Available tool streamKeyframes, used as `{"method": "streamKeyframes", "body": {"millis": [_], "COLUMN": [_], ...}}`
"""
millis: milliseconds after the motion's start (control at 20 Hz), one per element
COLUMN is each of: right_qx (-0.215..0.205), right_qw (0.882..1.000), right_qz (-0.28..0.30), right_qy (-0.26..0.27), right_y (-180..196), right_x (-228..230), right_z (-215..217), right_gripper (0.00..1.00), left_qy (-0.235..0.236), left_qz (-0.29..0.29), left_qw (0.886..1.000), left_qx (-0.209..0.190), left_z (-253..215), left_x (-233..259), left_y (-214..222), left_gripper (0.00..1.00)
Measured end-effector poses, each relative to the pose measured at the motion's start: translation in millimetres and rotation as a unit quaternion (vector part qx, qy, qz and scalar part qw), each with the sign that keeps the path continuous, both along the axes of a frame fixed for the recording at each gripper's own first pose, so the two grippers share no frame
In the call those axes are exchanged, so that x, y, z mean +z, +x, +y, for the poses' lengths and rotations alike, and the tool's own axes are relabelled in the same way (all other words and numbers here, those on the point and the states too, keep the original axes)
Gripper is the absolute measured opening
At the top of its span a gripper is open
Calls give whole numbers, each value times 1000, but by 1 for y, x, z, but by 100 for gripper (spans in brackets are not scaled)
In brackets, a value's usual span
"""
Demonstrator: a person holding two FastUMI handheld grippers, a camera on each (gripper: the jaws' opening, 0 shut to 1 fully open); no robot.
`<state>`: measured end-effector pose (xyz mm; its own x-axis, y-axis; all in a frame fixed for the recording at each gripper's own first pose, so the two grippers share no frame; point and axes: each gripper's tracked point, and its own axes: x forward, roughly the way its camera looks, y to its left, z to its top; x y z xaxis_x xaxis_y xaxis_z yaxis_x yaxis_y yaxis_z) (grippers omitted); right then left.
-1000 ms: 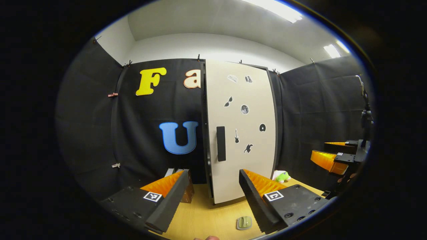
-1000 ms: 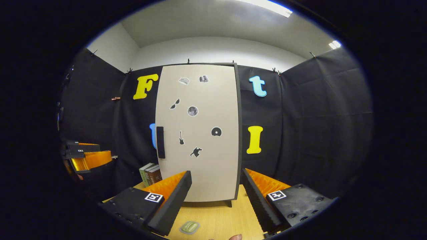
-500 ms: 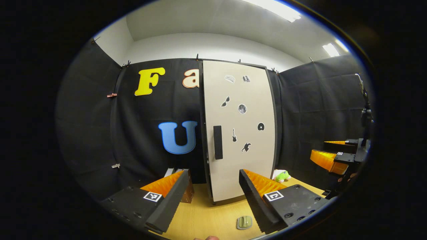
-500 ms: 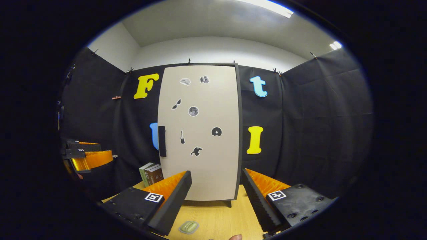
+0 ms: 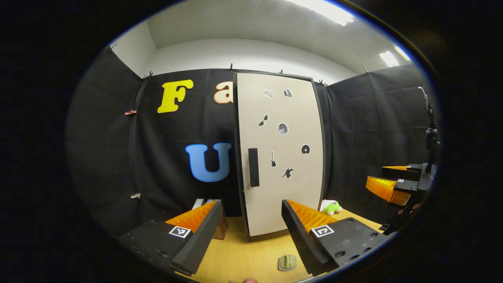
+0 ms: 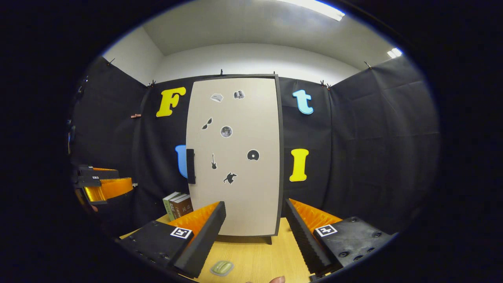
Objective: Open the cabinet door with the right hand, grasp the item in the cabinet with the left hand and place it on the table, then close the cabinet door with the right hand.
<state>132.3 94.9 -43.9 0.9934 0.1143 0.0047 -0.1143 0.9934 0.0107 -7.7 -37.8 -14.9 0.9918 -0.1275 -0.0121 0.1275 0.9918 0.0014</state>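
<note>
The tall cabinet's beige door (image 5: 292, 196) stands shut, with small black stickers on it and a black handle (image 5: 254, 167) at its left edge. My left gripper (image 5: 251, 204) is open, held back from the door above the wooden table (image 5: 239, 255). A small pale green object (image 5: 287, 262) lies on the table just below it. In the right gripper view the same door (image 6: 243, 200) and handle (image 6: 190, 166) face me. My right gripper (image 6: 255, 203) is open and empty in front of the door, with the pale green object (image 6: 222, 267) below. The cabinet's inside is hidden.
Upright books (image 6: 177, 205) stand to the left of the cabinet. A green plush toy (image 5: 331, 206) lies on the table at its right. The right gripper (image 5: 375, 175) shows far right, the left gripper (image 6: 125, 177) far left, each with a hand behind it.
In the left gripper view the cabinet has slid slightly left and looks a little farther off. The right gripper view has barely shifted. Both grippers have stayed open.
</note>
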Motion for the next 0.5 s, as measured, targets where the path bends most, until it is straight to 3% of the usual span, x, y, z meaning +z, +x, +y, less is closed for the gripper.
{"method": "streamKeyframes", "body": {"millis": [500], "right_qx": [0], "right_qw": [1000], "right_qz": [0], "right_qy": [-2], "right_y": [-1], "right_x": [0], "right_z": [-2], "right_gripper": [97], "left_qy": [0], "left_qz": [0], "left_qw": [1000], "left_qx": [0], "left_z": [-3], "left_x": [0], "left_y": [-2], "left_gripper": [95]}}
